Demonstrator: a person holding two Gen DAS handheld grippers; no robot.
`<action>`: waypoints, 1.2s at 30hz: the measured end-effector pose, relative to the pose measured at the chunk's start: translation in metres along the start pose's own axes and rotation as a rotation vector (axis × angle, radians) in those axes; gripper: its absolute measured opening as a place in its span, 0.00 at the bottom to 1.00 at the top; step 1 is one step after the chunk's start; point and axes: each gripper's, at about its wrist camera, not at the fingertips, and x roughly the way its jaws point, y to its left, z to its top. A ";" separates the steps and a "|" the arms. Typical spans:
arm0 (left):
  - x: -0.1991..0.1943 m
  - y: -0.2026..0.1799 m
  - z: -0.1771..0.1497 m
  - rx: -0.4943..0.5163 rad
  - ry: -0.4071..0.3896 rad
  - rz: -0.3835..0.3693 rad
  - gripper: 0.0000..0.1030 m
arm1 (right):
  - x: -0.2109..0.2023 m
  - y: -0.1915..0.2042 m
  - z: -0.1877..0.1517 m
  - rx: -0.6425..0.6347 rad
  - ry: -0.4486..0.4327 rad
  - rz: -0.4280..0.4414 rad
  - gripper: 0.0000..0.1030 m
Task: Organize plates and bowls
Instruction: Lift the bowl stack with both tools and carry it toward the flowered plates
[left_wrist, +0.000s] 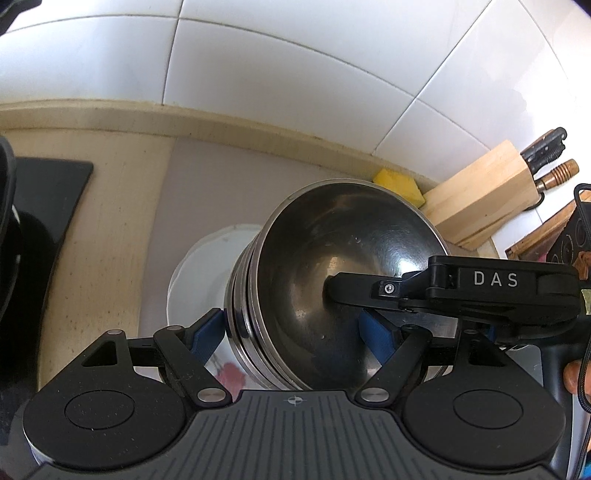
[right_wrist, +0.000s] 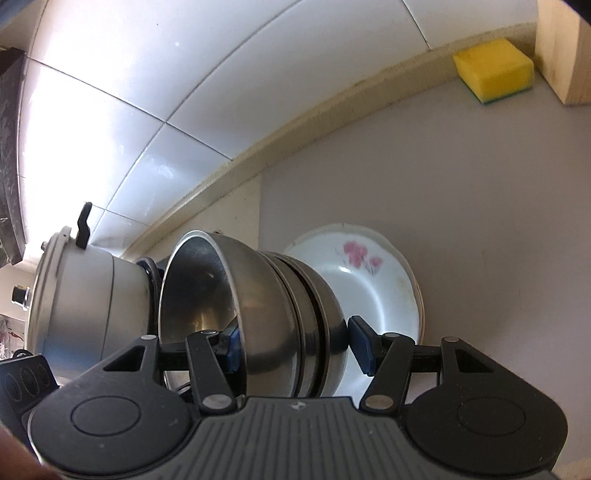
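The table (right_wrist: 480, 206) is pale grey along its near stretch and cream at the edge where it meets the white tiled wall (left_wrist: 295, 66). On its far left stands one big metal pot (right_wrist: 85, 295) with a black lid knob. Beside that pot sits the stack of steel bowls (left_wrist: 332, 266); I count at least three rims nested close together, though the exact number is hard to tell. They are dull, scuffed stainless steel, dark inside with bright glints, and the stack rests on a white plate (right_wrist: 380, 280). There looks to be one plate, though I cannot rule out another under it; it has a scalloped rim and a pink flower print, and it lies on the grey part of the table. One wooden knife block (left_wrist: 480, 195) leans at the back right with two handles sticking out, and one yellow sponge (right_wrist: 493, 68) lies just beside it against the wall. The left gripper (left_wrist: 295, 332) has its jaws spread across the stack, blue pads on either side of the bowls' wall. The right gripper (right_wrist: 295, 343) likewise has its jaws spread, one blue pad inside the top bowl, the other outside the stack, not visibly pinching.
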 end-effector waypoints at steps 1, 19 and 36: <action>0.002 0.001 -0.001 -0.001 0.002 0.002 0.76 | 0.001 -0.001 -0.002 0.003 0.003 -0.002 0.36; 0.008 0.005 -0.013 -0.020 0.023 0.001 0.76 | 0.029 -0.007 -0.008 0.025 0.032 -0.049 0.36; -0.024 0.005 -0.012 0.026 -0.073 0.127 0.78 | 0.001 0.000 -0.006 -0.056 -0.065 -0.062 0.37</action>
